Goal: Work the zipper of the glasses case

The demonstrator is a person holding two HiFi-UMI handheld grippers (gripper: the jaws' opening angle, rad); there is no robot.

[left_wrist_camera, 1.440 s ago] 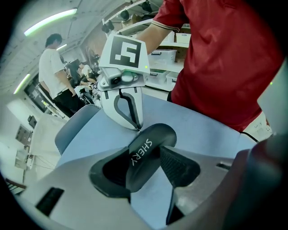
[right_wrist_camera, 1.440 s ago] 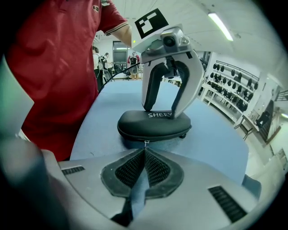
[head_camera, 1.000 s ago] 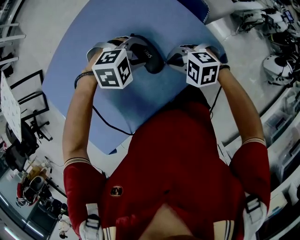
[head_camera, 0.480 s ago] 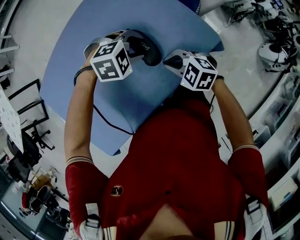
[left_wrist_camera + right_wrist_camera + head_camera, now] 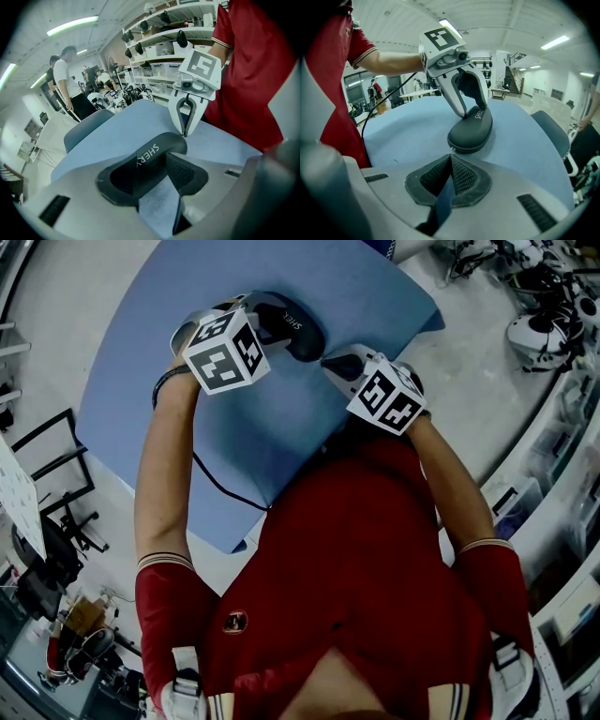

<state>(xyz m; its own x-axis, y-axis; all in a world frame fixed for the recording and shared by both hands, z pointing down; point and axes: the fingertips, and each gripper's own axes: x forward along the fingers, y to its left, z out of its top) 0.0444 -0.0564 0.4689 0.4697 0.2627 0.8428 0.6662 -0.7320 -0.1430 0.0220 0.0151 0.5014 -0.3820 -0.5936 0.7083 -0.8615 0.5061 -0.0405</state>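
1. On the blue bench (image 5: 272, 427), inward from the edge nearest the person: glasses case (image 5: 292, 329), dark, rounded, oblong, lying flat on the cloth-like top. Pale lettering runs along its upper shell. Its long axis points toward the bench's right edge.
2. Zipper pull (image 5: 451, 149): small and silvery, at the case's narrow end that faces the person's right side.
3. Left tongs (image 5: 152, 169): closed across the case's body, one ribbed pad against each long side, so the case is pinched between them. The right gripper view shows them coming down steeply over the lettered end.
4. Right tongs (image 5: 450, 161): pads pressed together, with the zipper pull caught at their very tips. They lie low at the end of the case and point along the bench top.
5. Marker cubes: one white cube with black squares on each gripper, left (image 5: 225, 351) and right (image 5: 386, 395).
6. Black cable (image 5: 217, 486): trails from the left gripper across the bench and over its near edge.
7. Person: red shirt (image 5: 356, 559) with striped cuffs, standing at the near edge, both forearms reaching over the bench.
8. Surroundings: a blue-grey chair (image 5: 548, 124) beyond the far edge; shelving with boxes (image 5: 159, 42) and standing figures (image 5: 63, 77) farther off.
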